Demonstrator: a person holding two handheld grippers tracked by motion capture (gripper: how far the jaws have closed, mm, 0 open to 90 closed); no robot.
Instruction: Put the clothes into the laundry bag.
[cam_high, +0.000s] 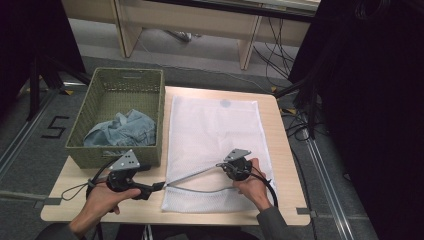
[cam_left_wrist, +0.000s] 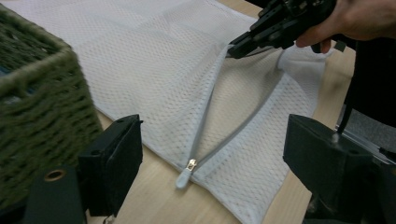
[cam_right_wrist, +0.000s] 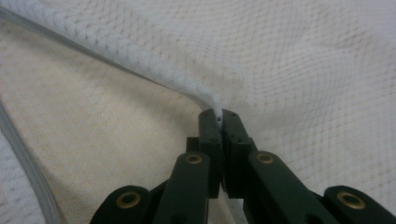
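A white mesh laundry bag (cam_high: 215, 125) lies flat on the wooden table (cam_high: 286, 150). Its zipper along the near edge is undone, and the opening gapes. My right gripper (cam_high: 219, 165) is shut on the upper edge of that opening and holds it lifted; in the right gripper view the jaws (cam_right_wrist: 218, 115) pinch the mesh hem. My left gripper (cam_high: 161, 186) is open at the bag's near left corner. In the left gripper view the zipper pull (cam_left_wrist: 186, 171) lies on the table between and beyond its wide-apart jaws, untouched. The right gripper (cam_left_wrist: 236, 47) shows there too, holding the bag (cam_left_wrist: 140, 60).
A green woven basket (cam_high: 162, 115) stands on the table's left side against the bag, with a crumpled denim garment (cam_high: 122, 130) inside. The basket wall (cam_left_wrist: 37, 107) is close beside my left gripper. Cables and dark stands crowd the floor to the right.
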